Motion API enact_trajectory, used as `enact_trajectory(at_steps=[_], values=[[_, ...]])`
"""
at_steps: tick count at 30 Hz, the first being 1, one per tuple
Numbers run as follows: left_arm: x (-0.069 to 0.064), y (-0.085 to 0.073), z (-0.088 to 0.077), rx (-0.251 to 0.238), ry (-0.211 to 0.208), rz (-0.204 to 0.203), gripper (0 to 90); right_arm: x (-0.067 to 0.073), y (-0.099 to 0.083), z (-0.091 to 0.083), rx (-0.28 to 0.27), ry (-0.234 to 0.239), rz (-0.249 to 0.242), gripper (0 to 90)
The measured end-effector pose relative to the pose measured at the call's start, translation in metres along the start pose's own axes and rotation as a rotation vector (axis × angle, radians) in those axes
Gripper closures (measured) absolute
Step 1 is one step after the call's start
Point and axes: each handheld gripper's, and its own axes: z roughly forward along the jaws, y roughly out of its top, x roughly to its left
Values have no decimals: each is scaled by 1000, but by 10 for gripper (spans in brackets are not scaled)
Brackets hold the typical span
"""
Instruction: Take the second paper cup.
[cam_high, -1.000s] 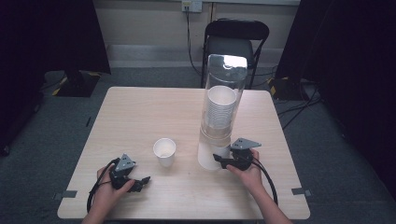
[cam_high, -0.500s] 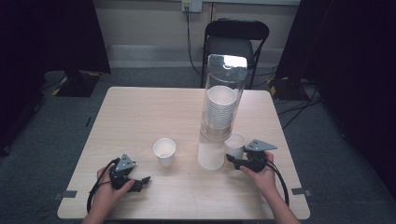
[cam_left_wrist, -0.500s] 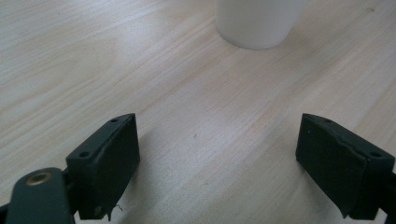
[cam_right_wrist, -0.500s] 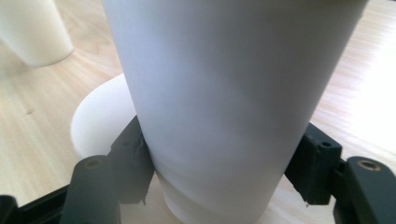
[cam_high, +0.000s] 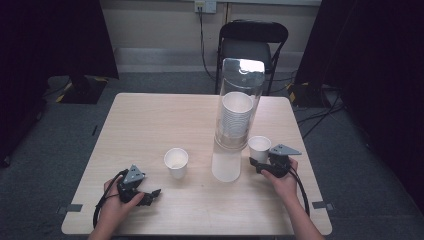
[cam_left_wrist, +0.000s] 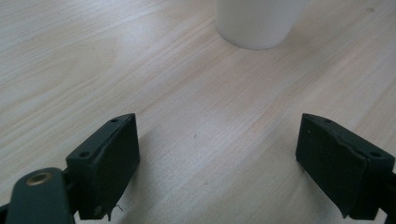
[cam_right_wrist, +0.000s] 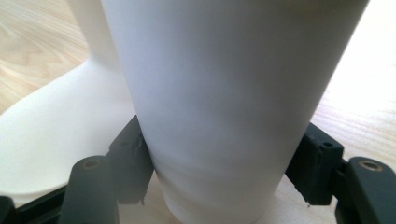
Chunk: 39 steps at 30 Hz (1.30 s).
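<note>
Right gripper (cam_high: 260, 163) holds a white paper cup (cam_high: 259, 148) beside the tall clear cup tube (cam_high: 235, 120)

Its jaws press both sides of the cup near its bottom and have just been opening a little. The cup stands upright, just right of the tube's white base. The left gripper (cam_high: 150, 196) rests on the desk (cam_high: 150, 120), jaws wide open, holding nothing. Two loose cups: this one and another (cam_high: 176, 162) left of the tube. One stack of cups (cam_high: 236, 115) sits inside the tube. One black chair (cam_high: 253, 42) stands behind the desk
</note>
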Motion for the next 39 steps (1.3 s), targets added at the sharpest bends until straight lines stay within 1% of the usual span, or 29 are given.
enact_trajectory(at_steps=[1, 4, 5, 7, 8, 9, 10, 11, 12, 16, 19, 24, 33, 39], values=[[0, 0, 0, 0, 0, 0, 130, 0, 0, 0, 0, 0, 0, 327], [0, 0, 0, 0, 0, 0, 130, -6, -2, 5, 20, -9, 34, 325], [0, 0, 0, -1, 0, 0, 130, -6, -1, 6, 23, -12, 30, 326], [0, 0, 0, -1, -1, 0, 130, -6, 4, 8, 37, -22, -7, 325], [0, 0, 0, -1, -1, -1, 130, -5, 6, 9, 36, -24, -18, 325], [0, 0, 0, -1, -1, -1, 130, -5, 6, 9, 36, -24, -18, 325], [0, 0, 0, -1, 0, -1, 130, -5, 7, 11, 33, -14, -1, 323], [0, 0, 0, -1, 0, -1, 130, -5, 7, 11, 33, -14, -1, 323], [0, 0, 0, -1, -1, 0, 130, -5, 4, 14, 46, -10, 8, 321], [0, 0, 0, 0, 0, 0, 130, -6, 3, 14, 48, -14, 1, 319], [0, 0, 0, 0, 0, 0, 130, -7, 2, 13, 64, -17, 11, 315], [0, 0, 0, 0, 0, 0, 130, -7, 2, 13, 75, -22, 0, 314], [0, 0, 0, 1, 0, -1, 130, -6, 2, 13, 80, -25, -5, 309], [0, 0, 0, 0, 0, 0, 130, -6, 2, 13, 87, -35, 3, 270]])
